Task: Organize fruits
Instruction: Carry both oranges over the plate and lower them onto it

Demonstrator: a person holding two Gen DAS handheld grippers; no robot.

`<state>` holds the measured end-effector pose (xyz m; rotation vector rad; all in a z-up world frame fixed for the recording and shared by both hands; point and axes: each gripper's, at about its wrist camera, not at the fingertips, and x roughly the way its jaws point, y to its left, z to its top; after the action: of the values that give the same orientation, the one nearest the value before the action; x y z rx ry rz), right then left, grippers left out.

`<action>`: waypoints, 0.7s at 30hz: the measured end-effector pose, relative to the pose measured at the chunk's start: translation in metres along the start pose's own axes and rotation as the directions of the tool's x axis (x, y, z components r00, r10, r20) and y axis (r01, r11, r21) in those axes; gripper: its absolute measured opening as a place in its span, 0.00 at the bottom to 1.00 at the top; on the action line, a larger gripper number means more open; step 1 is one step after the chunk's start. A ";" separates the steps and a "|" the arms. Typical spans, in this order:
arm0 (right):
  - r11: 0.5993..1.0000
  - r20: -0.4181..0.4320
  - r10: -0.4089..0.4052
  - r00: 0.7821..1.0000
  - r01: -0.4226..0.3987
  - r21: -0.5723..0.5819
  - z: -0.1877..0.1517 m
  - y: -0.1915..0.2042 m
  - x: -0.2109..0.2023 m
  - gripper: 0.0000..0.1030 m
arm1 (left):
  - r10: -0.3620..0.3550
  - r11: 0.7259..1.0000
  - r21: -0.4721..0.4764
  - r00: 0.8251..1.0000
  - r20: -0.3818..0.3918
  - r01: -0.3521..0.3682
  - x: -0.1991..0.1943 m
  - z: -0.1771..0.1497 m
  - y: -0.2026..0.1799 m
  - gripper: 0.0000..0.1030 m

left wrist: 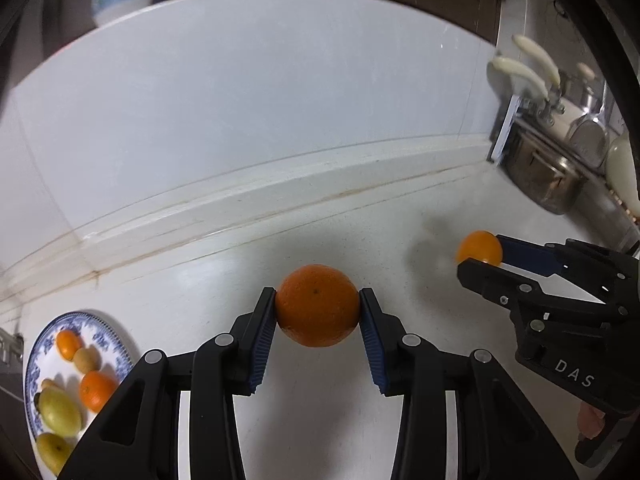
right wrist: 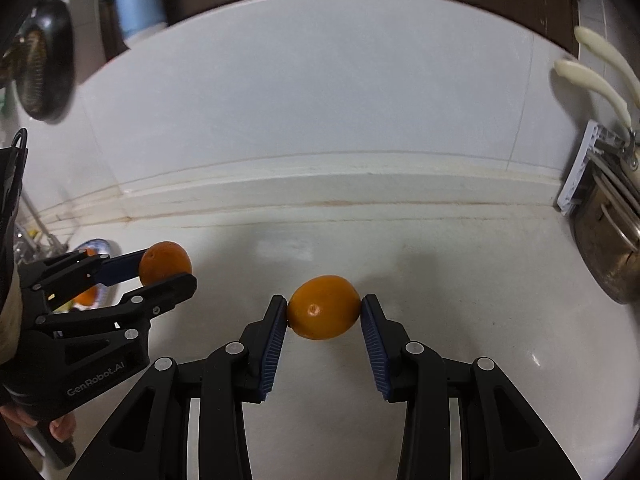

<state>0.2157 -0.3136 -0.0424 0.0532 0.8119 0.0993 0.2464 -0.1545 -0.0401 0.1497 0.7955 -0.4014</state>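
1. The left gripper [left wrist: 318,308] pinches a deep orange fruit [left wrist: 317,305] between its blue ribbed pads [left wrist: 262,344]; both pads press the fruit's sides, and the fruit hangs clear of the white counter [left wrist: 320,240] (its shadow falls on the counter beneath).
2. The right gripper [right wrist: 324,308] pinches a lighter yellow-orange fruit [right wrist: 324,307] the same way, one pad on each side; this fruit also sits above the counter, nearer the camera than the stained ledge [right wrist: 320,196] at the foot of the wall.
3. The blue-patterned plate [left wrist: 100,330] is the landmark; it lies on the counter at the far left, partly hidden behind the left gripper's arm.
4. On the plate lie two small oranges [left wrist: 96,390], a brownish round fruit [left wrist: 86,358] between them, and two yellow-green fruits [left wrist: 60,412] at its near edge; the fruits touch or nearly touch one another.
5. The deep orange fruit is held to the right of the plate, well apart from it; the yellow-orange fruit is farther right still, beyond the first.
6. Far to the right of the plate, against the wall, stands a metal pot [left wrist: 552,176] with cream-handled utensils [left wrist: 520,72] above it.
7. A person's fingers [right wrist: 60,426] show under the left gripper's handle in the right wrist view.
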 end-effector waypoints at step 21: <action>0.981 0.112 0.150 0.982 -0.133 -0.144 0.000 0.115 -0.067 0.38 | 0.115 0.988 -0.120 0.988 0.106 -0.102 -0.110 -0.041 0.077 0.39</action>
<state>0.1625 -0.2061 0.0156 -0.0118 0.6768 0.2836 0.1808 -0.0398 0.0090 0.0629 0.6936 -0.2581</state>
